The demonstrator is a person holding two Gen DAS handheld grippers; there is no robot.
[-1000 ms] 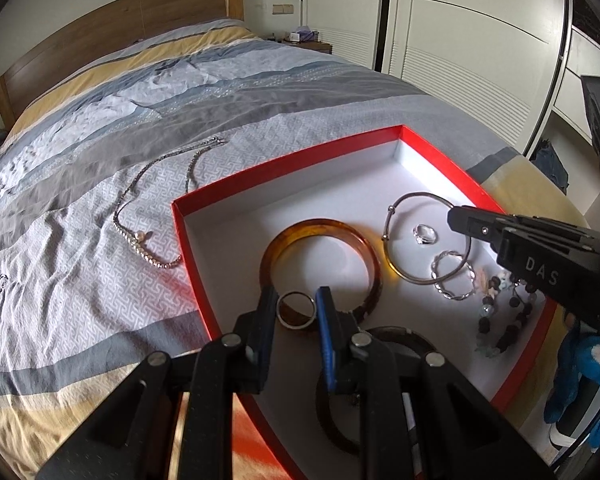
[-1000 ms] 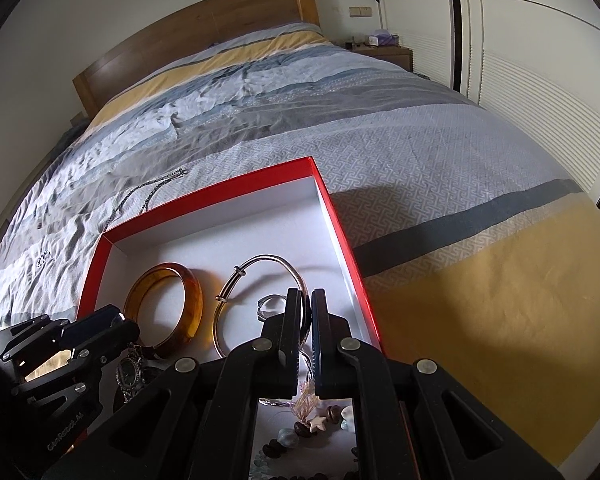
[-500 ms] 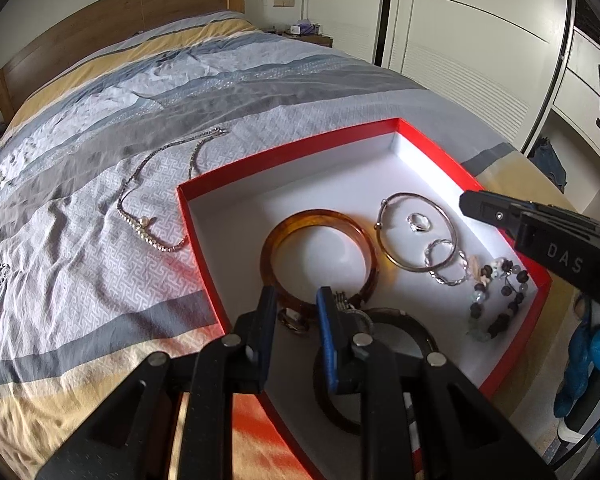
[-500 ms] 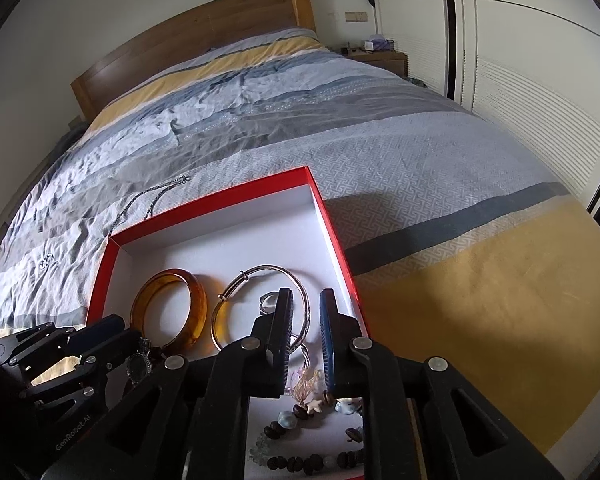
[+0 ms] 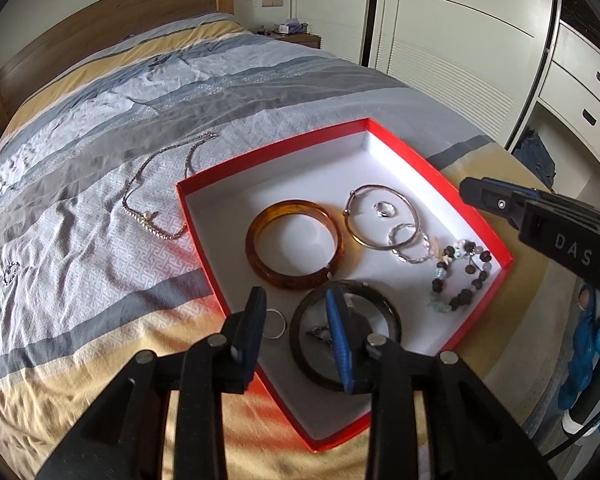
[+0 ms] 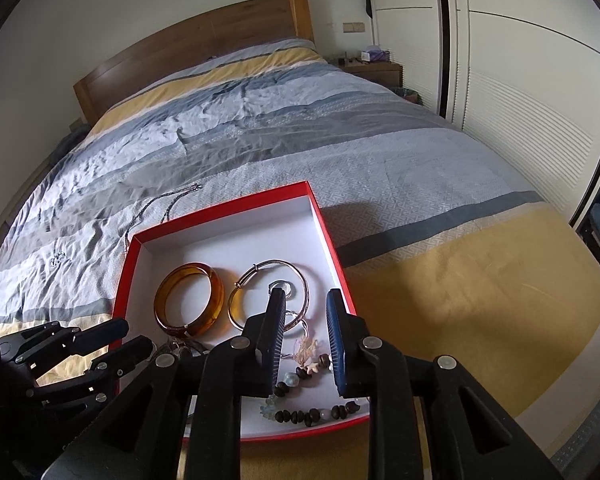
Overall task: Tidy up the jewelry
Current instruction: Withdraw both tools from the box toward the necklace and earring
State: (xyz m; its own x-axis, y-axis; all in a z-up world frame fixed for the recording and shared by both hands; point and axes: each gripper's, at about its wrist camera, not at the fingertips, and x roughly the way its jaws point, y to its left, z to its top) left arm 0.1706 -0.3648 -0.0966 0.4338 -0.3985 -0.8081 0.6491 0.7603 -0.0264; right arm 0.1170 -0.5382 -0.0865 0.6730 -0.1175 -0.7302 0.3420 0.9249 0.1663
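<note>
Fingers of left gripper (image 5: 296, 320) spread, empty; small ring (image 5: 275, 323) between them, seemingly on box (image 5: 276, 152) floor; right gripper (image 6: 304, 320) spread

A wide bed (image 6: 340, 152) fills the room, its cover (image 5: 100, 128) striped in pale blue, grey and yellow, creased across the middle. A curved wooden headboard (image 6: 196, 52) stands against a plain white wall (image 6: 100, 12). Beside the bed's far corner sits a low wooden nightstand (image 6: 374, 67) with a few small things on top, too small to tell. Tall white wardrobe doors (image 5: 452, 36) with dark seams run along the side, and a switch plate (image 6: 352, 27) sits on the wall near them. Soft daylight, no hard shadows
</note>
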